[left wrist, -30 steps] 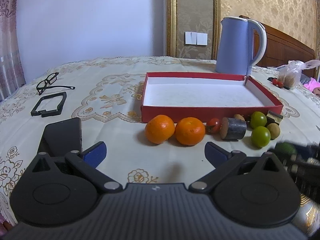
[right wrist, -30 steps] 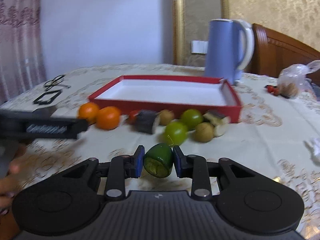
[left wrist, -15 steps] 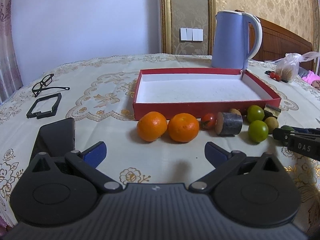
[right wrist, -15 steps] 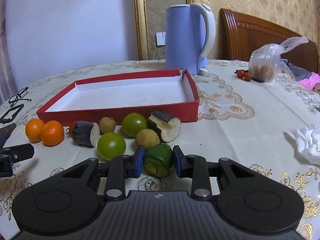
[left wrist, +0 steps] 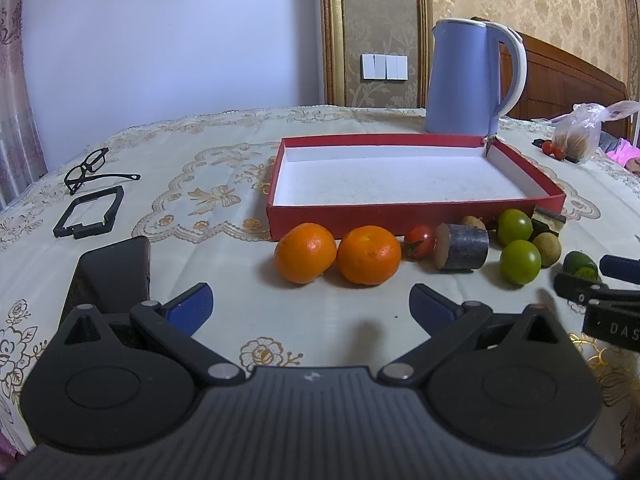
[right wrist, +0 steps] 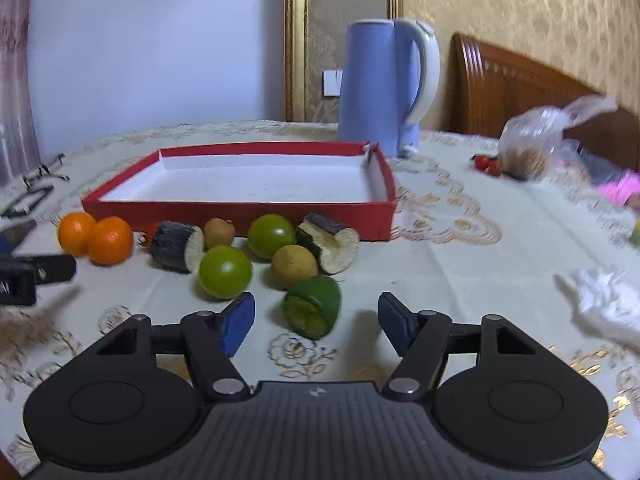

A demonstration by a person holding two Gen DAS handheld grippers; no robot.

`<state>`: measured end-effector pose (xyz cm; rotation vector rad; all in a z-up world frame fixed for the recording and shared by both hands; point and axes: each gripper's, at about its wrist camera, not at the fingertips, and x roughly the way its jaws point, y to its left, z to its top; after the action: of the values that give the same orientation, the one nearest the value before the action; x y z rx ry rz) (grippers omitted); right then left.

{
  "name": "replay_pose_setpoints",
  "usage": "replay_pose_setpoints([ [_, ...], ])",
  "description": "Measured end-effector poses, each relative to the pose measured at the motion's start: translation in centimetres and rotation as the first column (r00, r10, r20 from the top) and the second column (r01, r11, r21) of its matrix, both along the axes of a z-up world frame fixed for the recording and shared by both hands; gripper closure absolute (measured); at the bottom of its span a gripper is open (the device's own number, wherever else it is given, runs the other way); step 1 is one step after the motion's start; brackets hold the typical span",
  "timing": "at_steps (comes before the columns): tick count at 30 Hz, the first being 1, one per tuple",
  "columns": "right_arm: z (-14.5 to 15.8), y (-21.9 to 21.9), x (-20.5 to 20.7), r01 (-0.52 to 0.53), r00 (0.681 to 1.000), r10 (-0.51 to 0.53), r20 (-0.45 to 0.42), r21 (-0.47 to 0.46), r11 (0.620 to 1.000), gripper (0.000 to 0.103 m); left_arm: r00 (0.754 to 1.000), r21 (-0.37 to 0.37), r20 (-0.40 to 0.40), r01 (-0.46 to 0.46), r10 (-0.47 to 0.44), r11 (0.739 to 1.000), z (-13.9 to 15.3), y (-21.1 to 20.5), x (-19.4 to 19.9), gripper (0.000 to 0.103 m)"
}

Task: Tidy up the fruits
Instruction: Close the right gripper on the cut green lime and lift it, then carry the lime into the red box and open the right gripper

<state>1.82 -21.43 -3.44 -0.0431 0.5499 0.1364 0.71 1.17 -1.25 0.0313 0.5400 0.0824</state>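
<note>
A red tray (left wrist: 416, 214) (right wrist: 240, 213) with a white floor sits mid-table. Along its front lie two oranges (left wrist: 305, 252) (right wrist: 110, 240), a cherry tomato (left wrist: 419, 241), two dark cut pieces (left wrist: 460, 246) (right wrist: 328, 242), two green round fruits (left wrist: 519, 261) (right wrist: 225, 271) and brown fruits (right wrist: 294, 266). A cut green lime piece (right wrist: 313, 306) (left wrist: 580, 266) rests on the cloth between the pads of my right gripper (right wrist: 316, 322), whose jaws are opening and no longer touch it. My left gripper (left wrist: 310, 305) stands open over bare cloth in front of the oranges.
A blue kettle (left wrist: 468, 80) stands behind the tray. Glasses (left wrist: 90, 168), a black frame (left wrist: 90, 212) and a dark phone (left wrist: 112, 268) lie at the left. A plastic bag (right wrist: 536, 148) and crumpled tissue (right wrist: 600, 300) lie at the right.
My right gripper came down toward the fruit row with the lime piece, then its jaws spread and let the piece go onto the cloth. The left gripper stayed put.
</note>
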Motion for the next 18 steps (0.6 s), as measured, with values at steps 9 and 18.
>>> replay_pose_setpoints([
  [9, 0.3, -0.6, 0.1, -0.02, 1.0, 0.02, -0.002, 0.04, 0.999, 0.073, 1.0, -0.008, 0.009, -0.011, 0.011, 1.0, 0.3, 1.1, 0.5, 0.0],
  [18, 1.7, -1.2, -1.3, -0.046, 0.998, 0.041, 0.054, 0.106, 0.993, 0.073, 0.999, -0.034, -0.012, 0.038, -0.038, 0.999, 0.5, 3.3, 2.3, 0.0],
])
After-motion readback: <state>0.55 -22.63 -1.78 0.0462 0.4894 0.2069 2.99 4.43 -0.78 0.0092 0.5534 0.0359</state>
